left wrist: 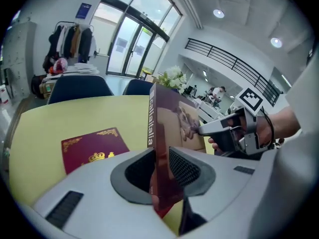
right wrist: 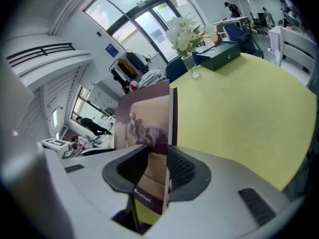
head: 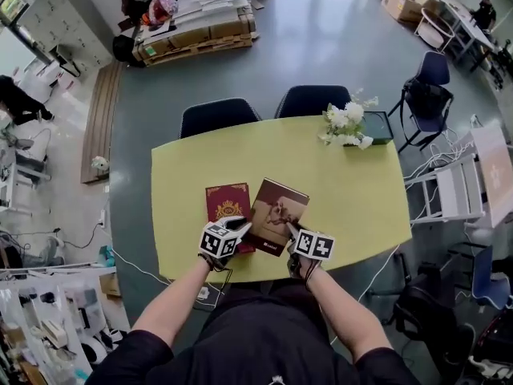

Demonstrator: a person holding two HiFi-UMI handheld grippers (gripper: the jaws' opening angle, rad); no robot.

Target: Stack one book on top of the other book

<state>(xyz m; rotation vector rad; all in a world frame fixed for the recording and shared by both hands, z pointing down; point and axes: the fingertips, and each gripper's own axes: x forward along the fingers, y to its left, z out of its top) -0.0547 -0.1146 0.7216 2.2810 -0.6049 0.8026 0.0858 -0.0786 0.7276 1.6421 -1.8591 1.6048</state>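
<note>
Clamping hard, both claws are shut on the brown book [head: 277, 212]. The left gripper [head: 243, 228] bites its near corner at the spine side and the right gripper [head: 291, 232] the near corner opposite, pads pressed to the covers in both gripper views. We have it raised at the near edge and tilted over the yellow table [head: 361, 191]; whether the far edge is clear, we can't say.

Now outward: the red book [head: 227, 203] lies flat just to the left, on the left gripper's side, its right edge about under the brown book's left one. Its long axis runs away from us, while ours sits skewed a little clockwise. So we reckon the carry is a short one leftward, left hand leading, with a slight twist to square it. The flowers [head: 346, 123] stand well clear at the far edge.
</note>
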